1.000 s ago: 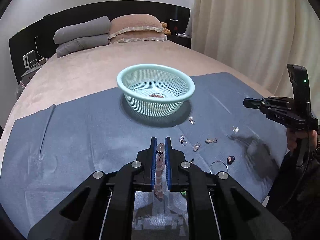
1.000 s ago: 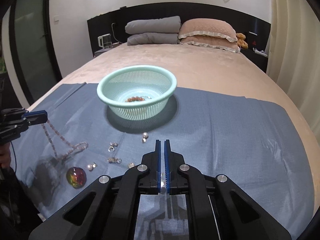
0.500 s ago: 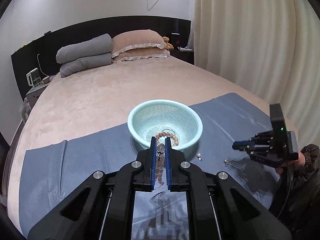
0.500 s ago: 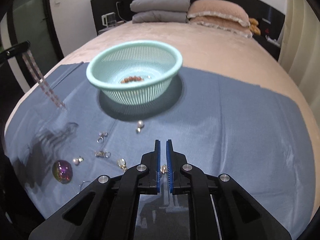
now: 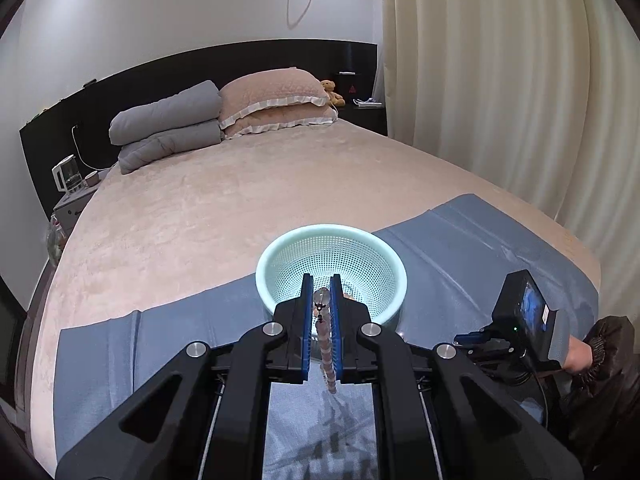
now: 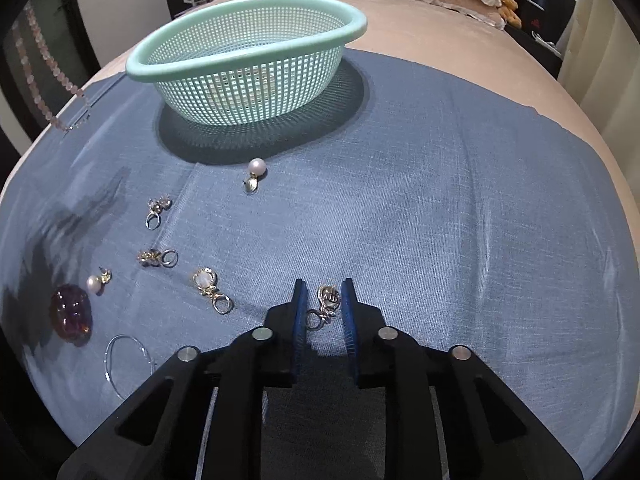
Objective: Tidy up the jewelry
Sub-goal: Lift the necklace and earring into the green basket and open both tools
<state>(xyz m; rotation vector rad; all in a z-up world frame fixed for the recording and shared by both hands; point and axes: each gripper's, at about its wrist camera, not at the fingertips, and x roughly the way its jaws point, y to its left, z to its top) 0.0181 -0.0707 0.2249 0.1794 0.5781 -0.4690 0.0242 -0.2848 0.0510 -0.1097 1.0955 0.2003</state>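
My left gripper [image 5: 321,286] is shut on a pale pink bead bracelet [image 5: 327,356] that hangs down from the fingers, high above the near rim of the mint green basket [image 5: 280,256]. The same bracelet [image 6: 38,48] dangles at the far left of the right wrist view. My right gripper [image 6: 323,292] is open, low over the blue cloth [image 6: 440,200], with a small gold and silver charm [image 6: 326,304] lying between its fingers. The basket [image 6: 248,36] stands beyond it. Several small earrings and rings [image 6: 208,284] lie to the left.
A pearl earring [image 6: 256,168], a purple stone [image 6: 71,316] and a thin wire hoop [image 6: 128,360] lie on the cloth. The cloth covers the foot of a beige bed [image 5: 240,192] with pillows [image 5: 272,100] at the head. Curtains [image 5: 500,80] hang at the right.
My left gripper rose higher with the bracelet and came over the basket. My right gripper dropped to the cloth and opened around the charm.
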